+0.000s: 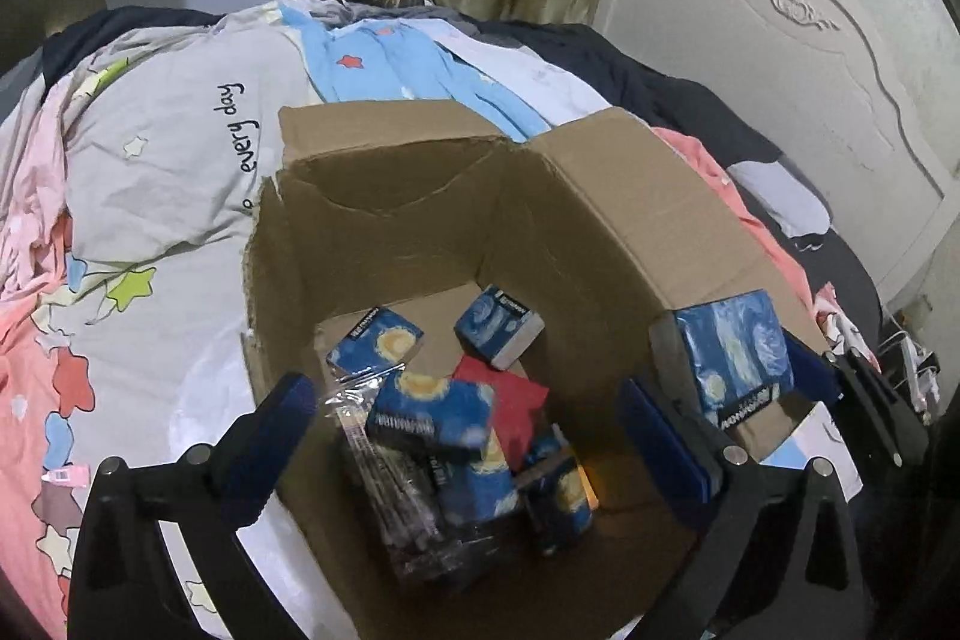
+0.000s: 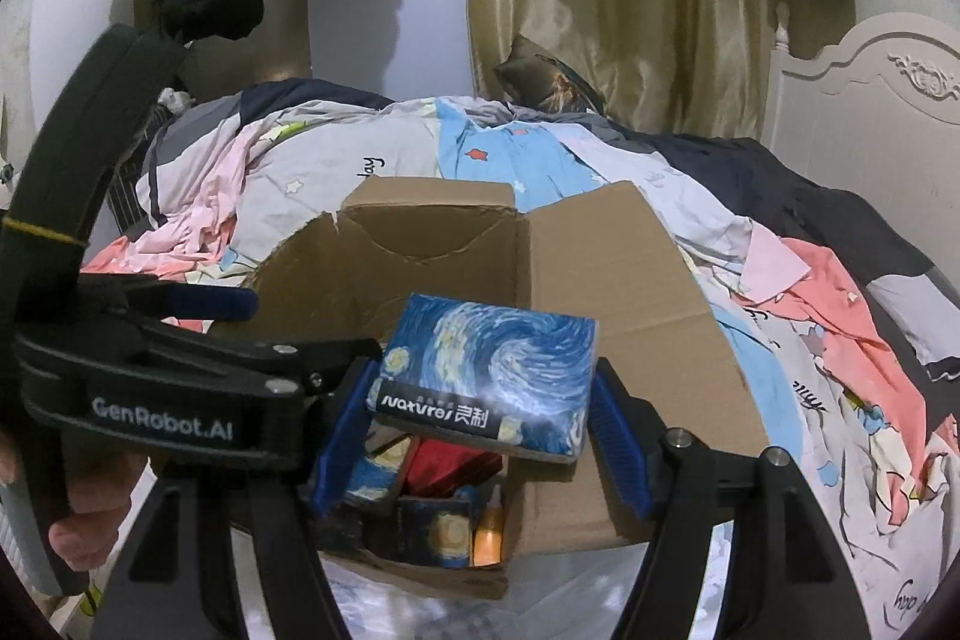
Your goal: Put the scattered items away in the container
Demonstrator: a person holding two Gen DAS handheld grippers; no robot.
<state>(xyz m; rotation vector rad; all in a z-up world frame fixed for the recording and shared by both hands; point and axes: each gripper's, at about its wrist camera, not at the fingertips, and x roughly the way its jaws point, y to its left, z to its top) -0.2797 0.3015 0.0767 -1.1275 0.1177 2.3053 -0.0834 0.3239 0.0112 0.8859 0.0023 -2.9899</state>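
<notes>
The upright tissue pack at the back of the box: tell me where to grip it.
Grip the upright tissue pack across its two broad printed faces, coming from above. It stands apart from the other packs in the cardboard box, so its top is probably the freest approach.

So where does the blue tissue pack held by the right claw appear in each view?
Left wrist view: tissue pack at right, between the right claw pads, over the cardboard box's right side.
Right wrist view: the pack at lower centre, above the box.
Shared landmark: the box's torn back flap.

One cardboard box (image 1: 576, 196), about six blue tissue packs (image 1: 498, 325), two grippers (image 1: 474, 436)
</notes>
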